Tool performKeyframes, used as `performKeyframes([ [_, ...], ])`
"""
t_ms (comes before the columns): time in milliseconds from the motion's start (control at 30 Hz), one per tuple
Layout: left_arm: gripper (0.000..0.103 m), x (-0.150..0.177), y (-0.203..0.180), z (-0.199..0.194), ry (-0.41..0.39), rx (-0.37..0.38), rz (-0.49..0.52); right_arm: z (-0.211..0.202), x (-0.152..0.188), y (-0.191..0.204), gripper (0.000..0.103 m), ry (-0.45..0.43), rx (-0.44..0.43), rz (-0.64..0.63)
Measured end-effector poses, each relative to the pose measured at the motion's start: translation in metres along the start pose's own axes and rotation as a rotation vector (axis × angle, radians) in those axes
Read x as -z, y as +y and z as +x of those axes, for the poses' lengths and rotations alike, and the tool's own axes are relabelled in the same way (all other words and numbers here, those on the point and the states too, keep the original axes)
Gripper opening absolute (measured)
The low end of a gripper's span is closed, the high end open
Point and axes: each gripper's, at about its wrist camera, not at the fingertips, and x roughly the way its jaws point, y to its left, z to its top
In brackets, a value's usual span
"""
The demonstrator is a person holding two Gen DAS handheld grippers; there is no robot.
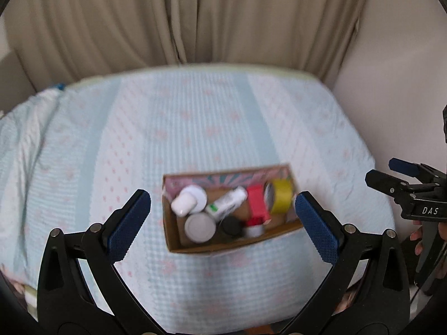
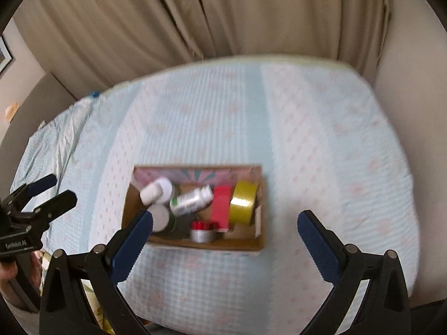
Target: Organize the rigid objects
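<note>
A cardboard box (image 1: 195, 247) (image 2: 245, 244) sits on the bed. It holds a white bottle (image 1: 185, 202) (image 2: 151, 192), a white tube with green print (image 1: 227, 201) (image 2: 190, 199), a red box (image 1: 258, 202) (image 2: 220, 208), a yellow tape roll (image 1: 282, 199) (image 2: 243, 202), a grey-lidded jar (image 1: 199, 226) (image 2: 159, 217), a black cap (image 1: 230, 224) and a small red-topped tin (image 1: 254, 227) (image 2: 204, 231). My left gripper (image 1: 222, 212) is open and empty, above and in front of the box. My right gripper (image 2: 225, 227) is open and empty, likewise held above it.
The bed (image 1: 195, 128) (image 2: 321, 139) has a pale blue and pink patterned cover. Beige curtains (image 1: 181, 16) hang behind it and a wall (image 1: 405, 69) stands on the right. The right gripper shows at the left view's right edge (image 1: 391, 178); the left gripper shows at the right view's left edge (image 2: 50, 192).
</note>
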Motion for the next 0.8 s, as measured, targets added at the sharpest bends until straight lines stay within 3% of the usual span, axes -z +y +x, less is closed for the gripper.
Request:
performKeyframes([
  [167, 0.103, -0.026, -0.034, -0.071, -0.158, -0.051, -0.014, -0.085, -0.029, -0.007, 0.103, -0.160, 0.054, -0.035],
  [400, 0.103, -0.037, -0.064, -0.129, -0.311, -0.134, 0.000, -0.165, -0.037, -0.011, 0.103, -0.329, 0.085, -0.043],
  [800, 0.103, -0.030, -0.077, -0.152, -0.388, -0.129, 0.006, -0.196, -0.029, -0.016, 0.103, -0.418, 0.121, -0.019],
])
